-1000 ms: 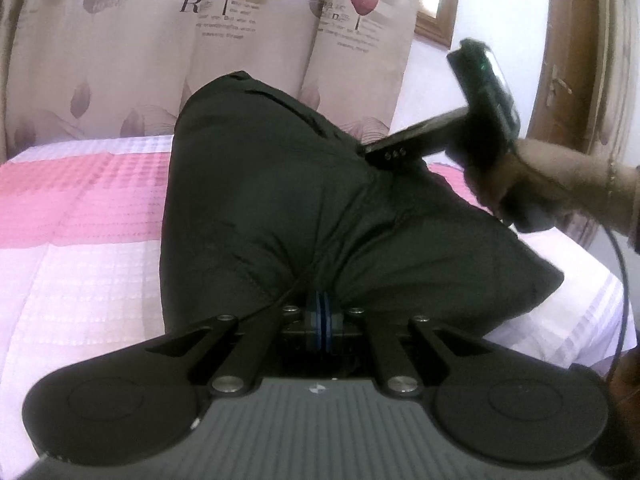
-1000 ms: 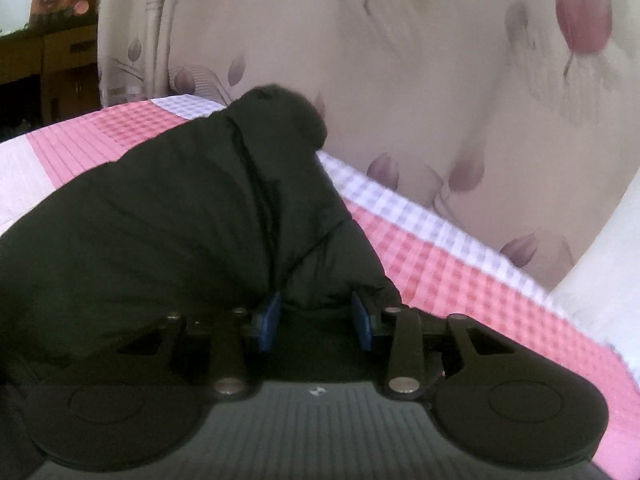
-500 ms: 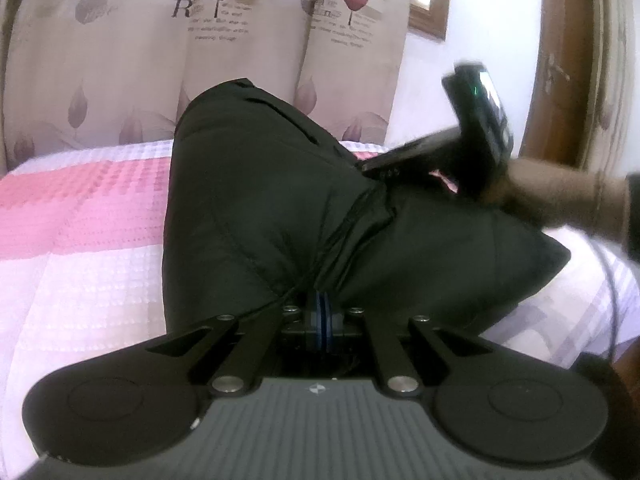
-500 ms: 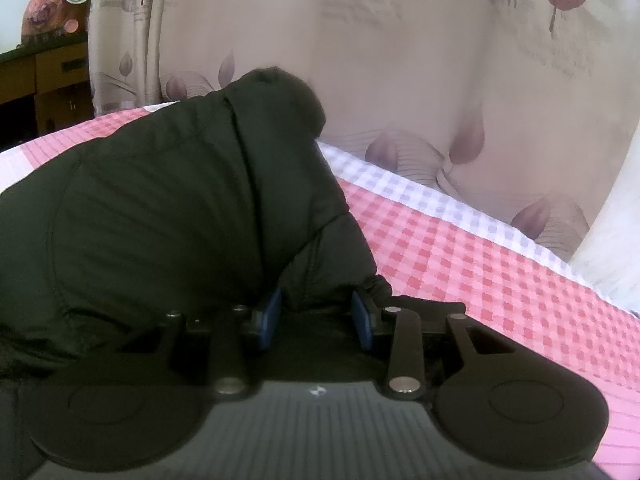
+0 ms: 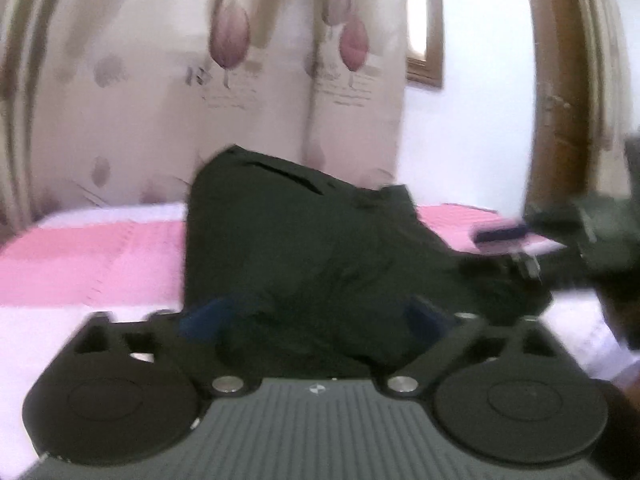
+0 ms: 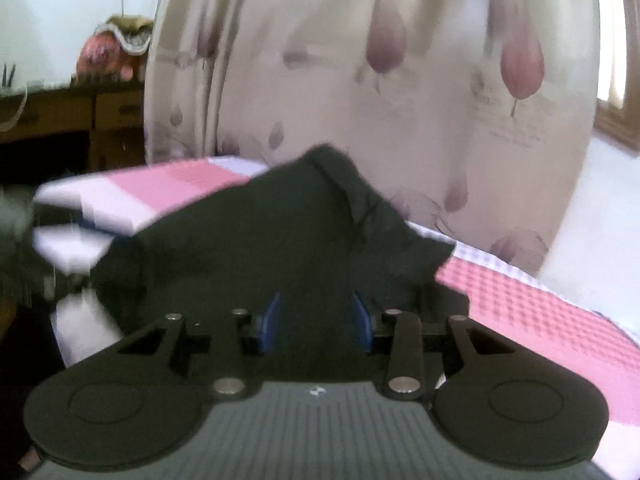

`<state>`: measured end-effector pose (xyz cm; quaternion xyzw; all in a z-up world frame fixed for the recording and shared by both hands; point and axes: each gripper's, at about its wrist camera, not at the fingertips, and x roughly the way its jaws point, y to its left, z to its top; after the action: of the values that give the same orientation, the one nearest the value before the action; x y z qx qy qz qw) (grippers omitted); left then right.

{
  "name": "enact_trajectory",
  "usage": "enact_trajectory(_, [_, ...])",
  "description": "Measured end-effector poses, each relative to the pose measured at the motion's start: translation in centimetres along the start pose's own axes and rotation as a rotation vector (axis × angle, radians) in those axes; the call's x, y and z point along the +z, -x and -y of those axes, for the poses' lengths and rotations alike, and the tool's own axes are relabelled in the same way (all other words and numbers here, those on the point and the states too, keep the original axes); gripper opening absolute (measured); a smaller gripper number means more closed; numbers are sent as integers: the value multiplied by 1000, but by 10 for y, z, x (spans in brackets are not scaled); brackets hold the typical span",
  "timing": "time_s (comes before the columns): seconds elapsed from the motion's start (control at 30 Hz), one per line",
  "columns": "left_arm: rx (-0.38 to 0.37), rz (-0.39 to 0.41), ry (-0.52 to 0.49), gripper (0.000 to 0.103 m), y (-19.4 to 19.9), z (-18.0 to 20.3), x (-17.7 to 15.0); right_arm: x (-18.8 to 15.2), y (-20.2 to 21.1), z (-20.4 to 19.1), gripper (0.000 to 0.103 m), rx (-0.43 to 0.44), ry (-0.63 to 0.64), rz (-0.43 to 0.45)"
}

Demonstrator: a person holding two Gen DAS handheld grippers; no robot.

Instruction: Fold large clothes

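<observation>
Left wrist view: left gripper (image 5: 316,318) has just spread wide, releasing the bulky dark green padded jacket (image 5: 320,248). Right gripper (image 6: 316,322) clamps a fold; dragging risks unfolding.

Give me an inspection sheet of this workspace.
Surface: bed cover, pink and white checks.
Job's things: dark jacket, bunched in a heap on the bed.
Clutter: nothing seen on the bed.
Grippers: left gripper jaws just opened wide, jacket between, pads clear; right gripper part closed, dark cloth between the pads, grip unclear.
Cables: nothing seen.
Surroundings: leaf-print curtain, wooden door, wooden cabinet.
</observation>
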<state>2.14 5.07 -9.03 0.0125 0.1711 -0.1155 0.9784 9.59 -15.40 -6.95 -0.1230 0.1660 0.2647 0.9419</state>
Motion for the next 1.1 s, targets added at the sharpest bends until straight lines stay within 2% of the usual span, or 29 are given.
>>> enact_trajectory(0.13, [36, -60, 23, 100, -11, -8, 1, -31, -6, -5, 32, -47, -67, -25])
enact_trajectory(0.27, [45, -146, 124, 97, -24, -28, -6, -43, -15, -3, 32, -52, -104, -29])
enact_trajectory(0.33, [32, -160, 160, 98, -27, -34, -10, -49, -21, -4, 32, -52, -122, -32])
enact_trajectory(0.53, [28, -178, 137, 98, -30, -38, -10, -66, -30, -9, 32, -57, -126, -2])
enact_trajectory(0.7, [53, -189, 122, 102, -27, -40, -1, -56, -27, -2, 32, -43, -173, -15])
enact_trajectory(0.77, [62, -196, 125, 103, -29, -41, 2, -53, -24, 1, 37, -35, -187, -16])
enact_trajectory(0.8, [69, -198, 126, 103, -29, -41, 3, -52, -23, 2, 46, -34, -194, -16])
enact_trajectory(0.83, [74, -200, 126, 103, -29, -42, 4, -50, -21, 4, 63, -31, -205, -12])
enact_trajectory(0.87, [77, -200, 125, 103, -29, -42, 5, -48, -19, 5, 74, -30, -214, -4])
enact_trajectory(0.9, [82, -198, 121, 103, -29, -43, 6, -45, -17, 5, 91, -42, -220, 7])
enact_trajectory(0.93, [88, -198, 113, 103, -28, -42, 8, -44, -14, 6, 95, -50, -228, 19])
enact_trajectory(1.1, [104, -191, 85, 103, -29, -42, 14, -43, -17, 16, 95, -44, -284, -1])
